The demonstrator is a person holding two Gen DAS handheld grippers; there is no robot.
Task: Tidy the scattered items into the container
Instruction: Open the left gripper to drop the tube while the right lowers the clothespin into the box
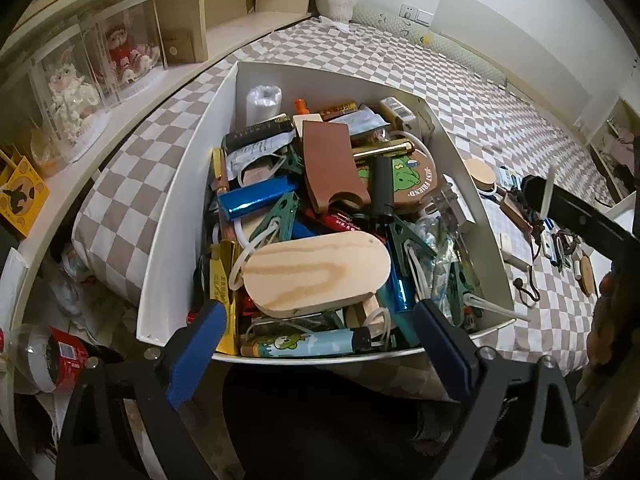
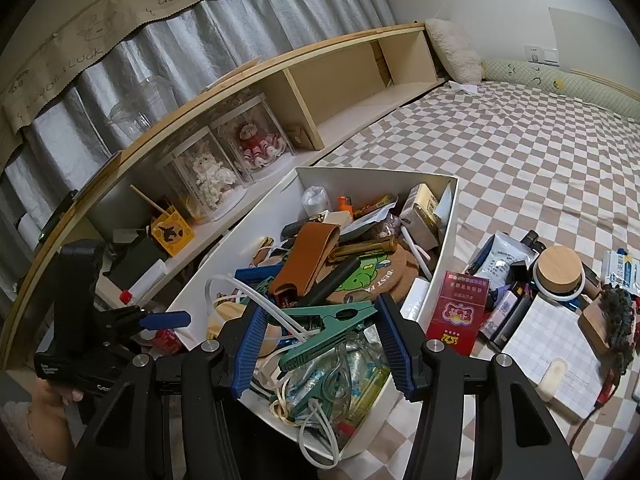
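The white container stands on the checked bed, heaped with clips, lighters, pens and packets. A pale wooden oval lies on top of the pile just ahead of my left gripper, whose jaws are wide open and hold nothing. My right gripper hangs over the container's near corner, its pads apart; a green clip on the pile shows between them. Scattered beside the container lie a red cigarette pack, a wooden-lidded jar, a notepad and a brush.
A low wooden shelf along the bed holds clear display cases with dolls and a yellow box. A red-labelled bottle lies on the floor at the left. The checked sheet stretches back to the wall.
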